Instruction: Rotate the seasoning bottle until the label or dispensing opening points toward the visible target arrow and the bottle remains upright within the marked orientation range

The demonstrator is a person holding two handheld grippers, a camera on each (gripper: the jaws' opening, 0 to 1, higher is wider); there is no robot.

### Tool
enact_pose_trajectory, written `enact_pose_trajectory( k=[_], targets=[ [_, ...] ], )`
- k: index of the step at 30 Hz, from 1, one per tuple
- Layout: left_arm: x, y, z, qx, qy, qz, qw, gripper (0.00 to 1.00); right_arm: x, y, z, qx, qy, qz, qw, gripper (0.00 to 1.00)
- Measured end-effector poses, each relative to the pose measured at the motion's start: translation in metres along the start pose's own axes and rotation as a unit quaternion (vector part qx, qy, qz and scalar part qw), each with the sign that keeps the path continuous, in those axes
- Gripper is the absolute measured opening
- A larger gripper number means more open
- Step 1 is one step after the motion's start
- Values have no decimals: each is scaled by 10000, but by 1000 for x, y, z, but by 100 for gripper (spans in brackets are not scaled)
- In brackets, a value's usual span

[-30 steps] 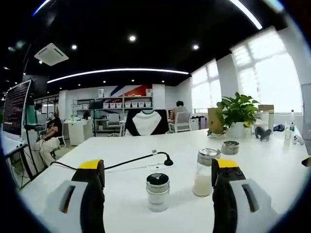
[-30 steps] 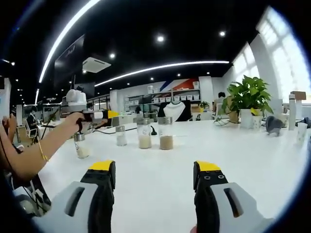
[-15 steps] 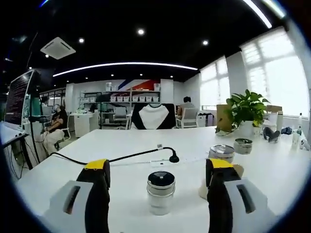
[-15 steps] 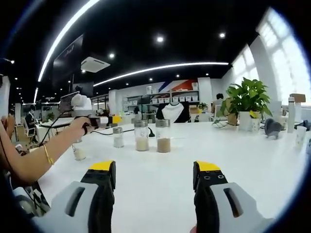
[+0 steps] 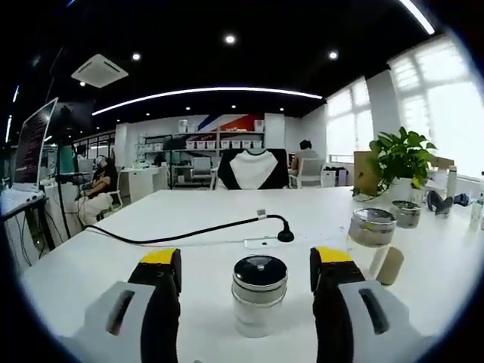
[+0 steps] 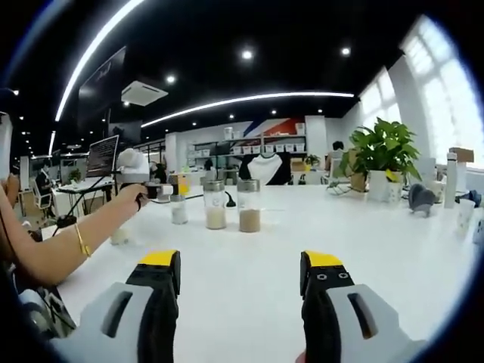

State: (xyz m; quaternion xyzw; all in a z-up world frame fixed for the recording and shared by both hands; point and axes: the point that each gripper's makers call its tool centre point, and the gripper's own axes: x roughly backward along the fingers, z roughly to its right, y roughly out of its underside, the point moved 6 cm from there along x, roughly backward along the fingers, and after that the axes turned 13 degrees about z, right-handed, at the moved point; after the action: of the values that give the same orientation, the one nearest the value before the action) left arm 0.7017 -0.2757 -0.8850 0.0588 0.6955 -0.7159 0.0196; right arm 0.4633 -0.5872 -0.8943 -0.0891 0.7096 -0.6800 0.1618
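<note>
A small clear seasoning bottle (image 5: 259, 296) with a dark metal lid stands upright on the white table (image 5: 189, 257). My left gripper (image 5: 246, 261) is open, with a jaw on each side of the bottle and a gap to both. In the right gripper view the same small bottle (image 6: 178, 209) stands by the left gripper (image 6: 162, 189), which a person's hand (image 6: 136, 198) holds. My right gripper (image 6: 241, 259) is open over bare table (image 6: 249, 287), with nothing between its jaws. I see no label or arrow mark.
A taller bottle (image 5: 370, 240) and a brown one (image 5: 391, 265) stand right of the small one, seen also as a white-filled bottle (image 6: 215, 206) and a brown-filled bottle (image 6: 249, 206). A black cable (image 5: 189, 233) crosses the table. A tin (image 5: 407, 214) and plant (image 5: 401, 159) stand far right.
My left gripper has moved forward and lower, so the small bottle now sits larger and between its jaws. The right gripper has hardly moved; the person's arm has dropped a little.
</note>
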Motion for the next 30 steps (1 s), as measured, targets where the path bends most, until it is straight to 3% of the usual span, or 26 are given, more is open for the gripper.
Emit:
enact_pose_trajectory(
  k=[8, 13, 21, 30],
  targets=[
    [1, 15, -2, -41, -78, -191, 9998, 61, -3, 6, -3, 5, -62, -134, 9999, 64],
    [0, 20, -5, -53, -196, -128, 9997, 55, -3, 8, -3, -5, -83, -181, 9998, 64],
    [-3, 30, 2, -49, 137, -126, 9998, 50, 0, 11, -4, 38, -83, -292, 9995, 64],
    [-9, 37, -1, 1, 152, -93, 9998, 42, 3, 11, -8, 22, -153, -252, 9996, 64]
  ],
)
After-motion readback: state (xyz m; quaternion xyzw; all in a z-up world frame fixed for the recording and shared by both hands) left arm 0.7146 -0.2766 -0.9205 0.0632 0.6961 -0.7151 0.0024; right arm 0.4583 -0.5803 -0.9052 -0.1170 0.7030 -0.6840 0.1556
